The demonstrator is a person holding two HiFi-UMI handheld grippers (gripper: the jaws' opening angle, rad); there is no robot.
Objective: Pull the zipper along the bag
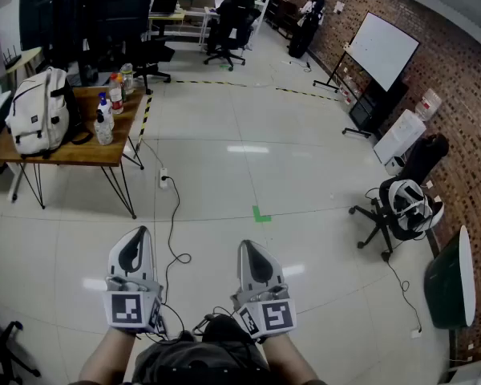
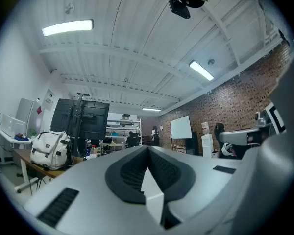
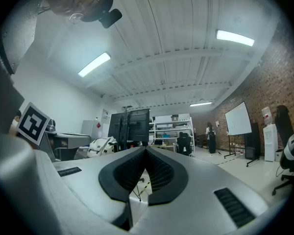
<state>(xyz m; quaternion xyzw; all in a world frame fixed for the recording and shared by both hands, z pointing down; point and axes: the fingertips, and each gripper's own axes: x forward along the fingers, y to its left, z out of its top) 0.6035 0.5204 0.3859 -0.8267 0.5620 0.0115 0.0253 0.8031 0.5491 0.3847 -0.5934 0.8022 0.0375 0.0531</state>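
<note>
A white backpack (image 1: 36, 111) stands on a wooden table (image 1: 72, 152) at the far left of the head view, well away from both grippers. It also shows small in the left gripper view as the backpack (image 2: 50, 150) and in the right gripper view as the backpack (image 3: 102, 145). My left gripper (image 1: 138, 233) and right gripper (image 1: 249, 245) are held side by side near my body, pointing level over the floor. The left gripper (image 2: 148, 149) has its jaw tips together with nothing between them. The right gripper (image 3: 146, 150) is likewise shut and empty.
Bottles (image 1: 106, 119) stand on the table beside the backpack. A cable (image 1: 173, 215) trails over the tiled floor toward me. Right of me are an office chair (image 1: 397, 208), a whiteboard (image 1: 382, 50) and a brick wall. A person sits at a far desk (image 1: 234, 14).
</note>
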